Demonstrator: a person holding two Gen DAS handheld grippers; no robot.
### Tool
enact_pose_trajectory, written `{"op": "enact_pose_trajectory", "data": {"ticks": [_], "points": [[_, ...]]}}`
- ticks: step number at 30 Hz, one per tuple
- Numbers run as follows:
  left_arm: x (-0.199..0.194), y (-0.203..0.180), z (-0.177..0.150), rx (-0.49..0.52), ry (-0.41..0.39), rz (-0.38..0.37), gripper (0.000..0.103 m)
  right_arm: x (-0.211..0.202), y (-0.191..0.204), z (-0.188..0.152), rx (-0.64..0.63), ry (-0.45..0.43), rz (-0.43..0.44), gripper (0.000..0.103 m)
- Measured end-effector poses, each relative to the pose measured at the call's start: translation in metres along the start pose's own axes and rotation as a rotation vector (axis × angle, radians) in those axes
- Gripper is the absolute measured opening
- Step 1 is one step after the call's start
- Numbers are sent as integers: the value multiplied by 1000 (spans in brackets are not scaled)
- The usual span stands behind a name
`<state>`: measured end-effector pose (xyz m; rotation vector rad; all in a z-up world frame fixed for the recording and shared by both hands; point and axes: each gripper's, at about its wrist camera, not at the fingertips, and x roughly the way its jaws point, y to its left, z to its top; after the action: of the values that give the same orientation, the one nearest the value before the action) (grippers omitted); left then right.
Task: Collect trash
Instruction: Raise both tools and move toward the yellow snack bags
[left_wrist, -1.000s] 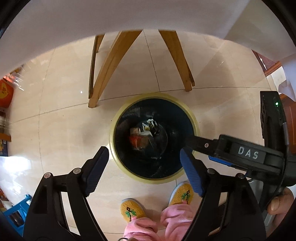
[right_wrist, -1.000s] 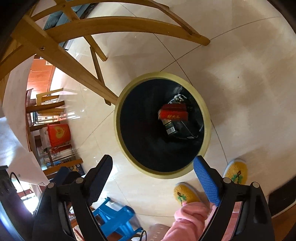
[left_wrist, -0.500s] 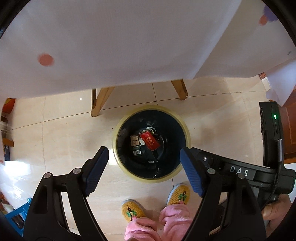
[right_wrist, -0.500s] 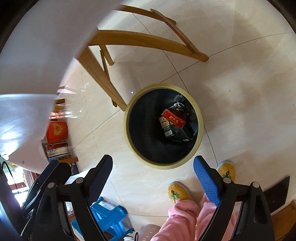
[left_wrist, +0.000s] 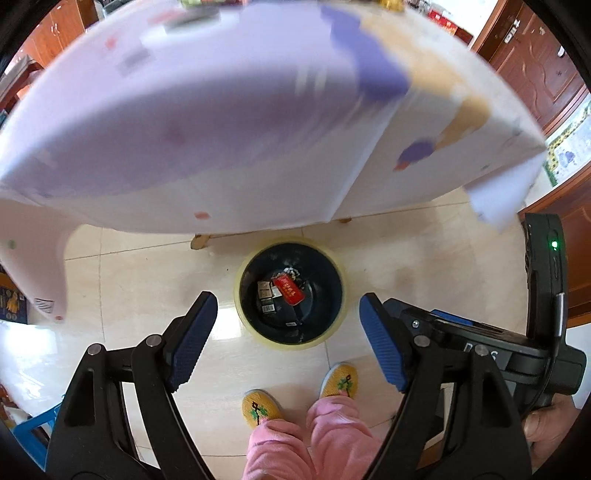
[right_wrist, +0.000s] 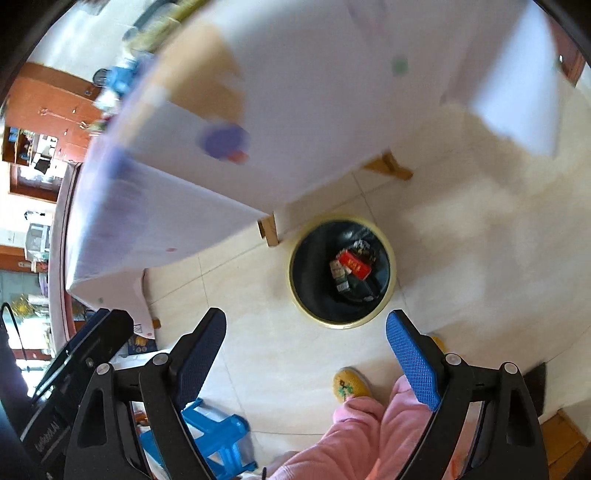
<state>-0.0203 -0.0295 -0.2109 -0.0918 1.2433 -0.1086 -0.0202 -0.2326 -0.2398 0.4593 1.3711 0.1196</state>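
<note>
Pale floor tiles (left_wrist: 406, 258) fill my view under a desk draped in a white cloth (left_wrist: 221, 129), blurred in both cameras. Going left to right in my left camera: the left tool (left_wrist: 288, 339) hangs released, its 2 blue pads wide apart with nothing between them; beyond it stands the round bin (left_wrist: 242, 295), yellow rim, dark liner, mouth facing straight up. Inside lies the trash: a red packet (left_wrist: 289, 290), long axis running from upper left to lower right, beside small boxes (left_wrist: 265, 295). 2 yellow slippers (left_wrist: 258, 406) sit below the bin. My right tool (right_wrist: 306, 358) is released too, also empty. Compared with 1 second ago, both cameras sit higher: the bin looks smaller and the cloth now covers the chair legs.
</note>
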Motion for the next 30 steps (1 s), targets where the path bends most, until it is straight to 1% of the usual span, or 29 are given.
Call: {"op": "enact_pose_trajectory", "data": {"ticks": [4,9,13,18,25,30], "points": [[-48,2,8,-5,-35,-19,77,-61,31,-3,-52,-63,-38,90],[-113,7,18,-6,-89,-38,77,-126,68,-6,-104,-147,-104,90],[-163,9,28,3,-128,-61,77,-174,96,-8,-148,-218,-129,90],[-210,12,39,38,-177,-75,77,-219,127,-9,-186,-303,-176,90],[-259,17,51,78,-240,-97,77,-259,165,-3,-225,-403,-205,90],[-279,23,63,99,-289,-102,77,-265,190,7,-258,-442,-214,90]]}}
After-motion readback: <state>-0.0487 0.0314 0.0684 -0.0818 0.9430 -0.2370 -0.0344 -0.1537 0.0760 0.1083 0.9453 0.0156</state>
